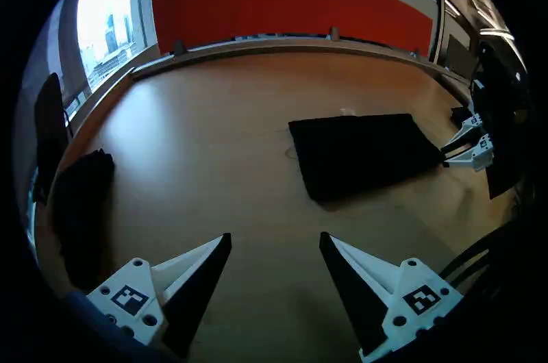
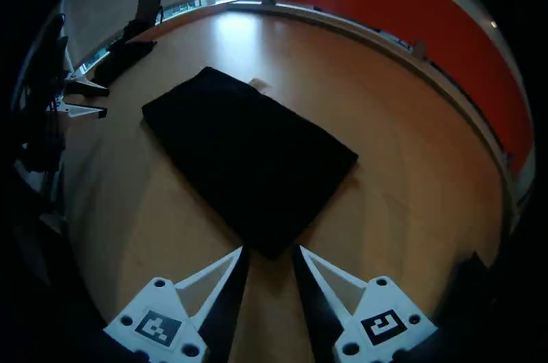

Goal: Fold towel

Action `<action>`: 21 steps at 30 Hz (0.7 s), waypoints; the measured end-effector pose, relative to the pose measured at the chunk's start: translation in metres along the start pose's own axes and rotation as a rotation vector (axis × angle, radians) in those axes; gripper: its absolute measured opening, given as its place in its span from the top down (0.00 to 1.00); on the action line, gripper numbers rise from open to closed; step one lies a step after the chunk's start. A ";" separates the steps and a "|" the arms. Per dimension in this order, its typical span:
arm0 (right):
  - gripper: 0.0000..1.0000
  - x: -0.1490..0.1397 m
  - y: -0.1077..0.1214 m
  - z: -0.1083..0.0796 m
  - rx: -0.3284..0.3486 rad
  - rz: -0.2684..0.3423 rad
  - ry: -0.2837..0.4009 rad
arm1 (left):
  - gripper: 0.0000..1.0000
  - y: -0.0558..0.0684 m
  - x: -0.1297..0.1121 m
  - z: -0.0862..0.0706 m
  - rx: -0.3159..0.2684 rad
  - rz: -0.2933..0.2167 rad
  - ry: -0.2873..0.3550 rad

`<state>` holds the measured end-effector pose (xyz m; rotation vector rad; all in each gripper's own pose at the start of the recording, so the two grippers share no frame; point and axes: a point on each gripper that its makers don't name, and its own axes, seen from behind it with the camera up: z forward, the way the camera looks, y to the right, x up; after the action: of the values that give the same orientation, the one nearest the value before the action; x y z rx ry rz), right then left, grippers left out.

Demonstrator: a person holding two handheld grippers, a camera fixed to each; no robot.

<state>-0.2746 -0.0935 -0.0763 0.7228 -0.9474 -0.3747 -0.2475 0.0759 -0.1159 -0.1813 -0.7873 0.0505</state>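
While towel (image 2: 246,157) lies flat, right claw (image 2: 268,249) part-open at its corner, left claw (image 1: 275,235) wide, empty, apart.

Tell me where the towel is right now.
The towel lies flat on the wooden table, its near corner at the right claw's tips; in the left gripper view it is right of centre.

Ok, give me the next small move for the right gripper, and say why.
Probably ease the right gripper slightly forward and close its jaws on the near corner of the black towel. That corner lies flat on the wooden table, just between the open jaws, not yet gripped. The left gripper hangs open, well short of the towel, so the right is better placed.
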 end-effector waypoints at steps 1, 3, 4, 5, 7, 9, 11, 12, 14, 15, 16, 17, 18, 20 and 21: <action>0.54 -0.001 0.000 0.000 0.002 -0.001 -0.001 | 0.04 0.000 0.000 0.000 0.001 -0.001 0.001; 0.55 -0.002 -0.001 0.001 0.007 -0.003 -0.005 | 0.04 -0.001 -0.001 -0.001 0.004 -0.001 0.002; 0.56 -0.003 -0.001 0.001 0.010 -0.005 -0.007 | 0.04 -0.001 -0.001 -0.001 0.005 -0.001 0.003; 0.59 -0.003 -0.002 0.001 0.014 -0.006 -0.009 | 0.04 -0.001 -0.001 -0.002 0.006 -0.001 0.004; 0.63 -0.004 -0.002 0.001 0.015 -0.008 -0.010 | 0.04 -0.001 -0.002 -0.002 0.005 -0.001 0.004; 0.67 -0.005 -0.002 0.001 0.015 -0.010 -0.010 | 0.04 -0.001 -0.003 -0.003 0.004 0.000 0.005; 0.68 -0.005 -0.001 0.000 0.012 -0.011 -0.008 | 0.04 -0.001 -0.005 -0.003 0.004 0.001 0.005; 0.68 -0.006 -0.001 0.000 0.012 -0.011 -0.009 | 0.04 -0.001 -0.005 -0.004 0.005 0.002 0.004; 0.71 -0.007 -0.001 0.001 0.013 -0.011 -0.012 | 0.04 -0.001 -0.007 -0.004 0.005 0.003 0.003; 0.73 -0.007 0.000 0.001 0.012 -0.011 -0.012 | 0.04 -0.001 -0.007 -0.004 0.006 0.004 0.003; 0.75 -0.007 0.000 0.001 0.011 -0.011 -0.011 | 0.05 -0.001 -0.007 -0.004 0.006 0.004 0.003; 0.76 -0.006 0.001 0.002 0.010 -0.011 -0.010 | 0.05 -0.002 -0.008 -0.005 0.006 0.005 0.003; 0.77 -0.006 0.001 0.002 0.011 -0.011 -0.008 | 0.05 -0.002 -0.008 -0.005 0.006 0.005 0.003; 0.77 -0.004 0.001 0.002 0.012 -0.010 -0.002 | 0.04 -0.002 -0.008 -0.006 0.006 0.005 0.003; 0.79 -0.003 0.000 0.002 0.014 -0.010 0.000 | 0.04 -0.003 -0.008 -0.006 0.007 0.005 0.003</action>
<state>-0.2777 -0.0919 -0.0774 0.7404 -0.9472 -0.3772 -0.2485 0.0715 -0.1254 -0.1769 -0.7832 0.0572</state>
